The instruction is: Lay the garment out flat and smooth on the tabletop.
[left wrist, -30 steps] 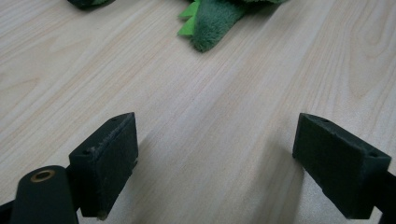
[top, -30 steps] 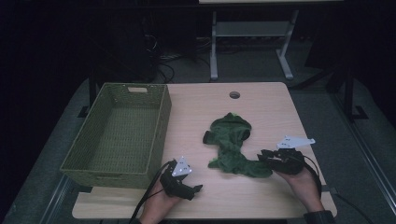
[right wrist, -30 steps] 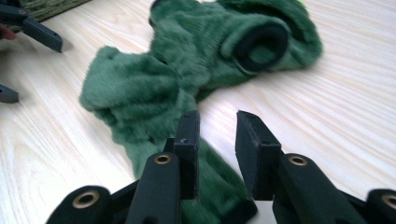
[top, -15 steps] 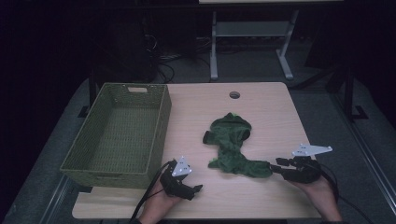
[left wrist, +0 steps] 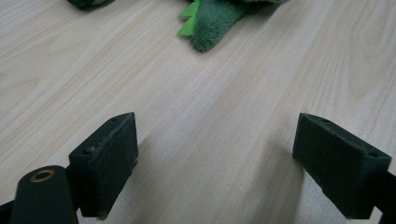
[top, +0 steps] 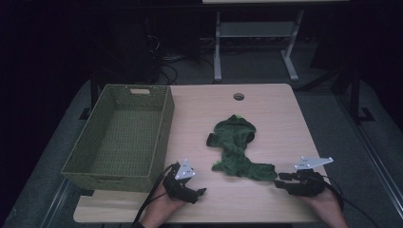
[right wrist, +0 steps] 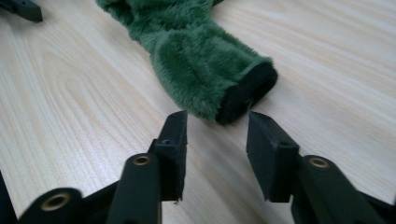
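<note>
A: We begin at our right gripper point(right wrist: 215, 135). Its jaws have just been opening and then came a little back together. They stand partly open, and nothing is between them. The black-lined cuff of the green plush garment point(right wrist: 196, 60) lies just in front of the tips, apart from both pads.

B: And our left gripper point(left wrist: 212, 163)?

A: Its jaws stand wide open over the bare table point(left wrist: 196, 107) and hold nothing. A bright green tip of the garment is ahead of it, well apart. In the high view the garment point(top: 236, 148) lies stretched between the two grippers and beyond them, and the woven basket point(top: 124, 134) stands past our left gripper point(top: 196, 192), on its outer side.

B: How will it handle, we think?

A: We judge it light, soft and floppy. It is not fragile and not slippery, but it will hang down and drag when lifted.

B: So where to take it?

A: At the cuff, we think: the rim is thicker there and is nearest to our right gripper point(top: 280, 179). The pads should close on the fabric edge, not only on the fluff.
</note>
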`<state>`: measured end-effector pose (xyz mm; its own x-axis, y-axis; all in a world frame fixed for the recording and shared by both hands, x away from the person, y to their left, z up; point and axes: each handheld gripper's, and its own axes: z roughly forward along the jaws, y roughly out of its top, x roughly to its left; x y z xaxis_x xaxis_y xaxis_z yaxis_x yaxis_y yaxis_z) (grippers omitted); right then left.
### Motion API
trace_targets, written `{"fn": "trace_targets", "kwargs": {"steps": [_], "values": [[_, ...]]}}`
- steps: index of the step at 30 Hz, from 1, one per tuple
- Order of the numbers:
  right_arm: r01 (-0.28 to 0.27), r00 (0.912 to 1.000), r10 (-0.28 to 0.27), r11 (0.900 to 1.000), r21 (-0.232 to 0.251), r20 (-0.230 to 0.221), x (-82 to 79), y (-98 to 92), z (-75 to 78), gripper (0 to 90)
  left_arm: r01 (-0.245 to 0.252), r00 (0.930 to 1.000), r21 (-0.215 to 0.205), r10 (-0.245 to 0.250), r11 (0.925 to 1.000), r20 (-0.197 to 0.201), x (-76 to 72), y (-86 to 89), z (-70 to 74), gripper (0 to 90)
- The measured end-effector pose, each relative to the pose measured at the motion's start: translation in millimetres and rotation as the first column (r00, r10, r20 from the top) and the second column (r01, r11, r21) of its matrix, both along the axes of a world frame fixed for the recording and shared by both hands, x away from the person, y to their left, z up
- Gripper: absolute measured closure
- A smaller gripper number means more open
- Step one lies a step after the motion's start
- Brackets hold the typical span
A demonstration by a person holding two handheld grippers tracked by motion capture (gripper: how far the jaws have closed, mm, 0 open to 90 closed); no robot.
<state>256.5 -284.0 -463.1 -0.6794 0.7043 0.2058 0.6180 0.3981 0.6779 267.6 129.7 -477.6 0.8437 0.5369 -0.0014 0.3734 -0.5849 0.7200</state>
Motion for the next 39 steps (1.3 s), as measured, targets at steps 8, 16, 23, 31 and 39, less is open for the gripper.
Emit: {"fn": "trace_targets", "kwargs": {"steps": [8, 16, 23, 31, 39], "values": [[-0.011, 0.9998, 0.011, 1.0, 0.012, -0.014, 4.5, 0.5, -3.0, 64.8, 0.002, 1.0, 0.001, -0.002, 1.0, -0.001, 0.3, -0.4, 0.1, 13.2], [-0.017, 0.9999, 0.017, 1.0, 0.018, 0.003, 7.5, 2.1, -1.8, 82.9, 0.004, 1.0, 0.003, -0.004, 1.0, -0.001, 0.6, -0.7, 0.2, 13.2], [-0.026, 0.9983, 0.024, 0.999, 0.025, 0.054, 6.3, -1.1, 9.4, 85.3, 0.004, 1.0, 0.0, -0.004, 1.0, -0.001, 0.6, -1.0, 0.1, 13.2], [-0.075, 0.9885, 0.069, 0.996, 0.04, 0.134, 9.3, 9.3, 27.2, 85.5, 0.006, 1.0, 0.001, -0.006, 1.0, 0.0, 0.8, -1.1, 0.1, 13.2], [-0.137, 0.9752, 0.126, 0.989, 0.048, 0.182, 14.7, 24.6, 41.4, 85.6, 0.006, 1.0, 0.001, -0.006, 1.0, -0.001, 0.8, -1.2, 0.1, 13.2]]}}
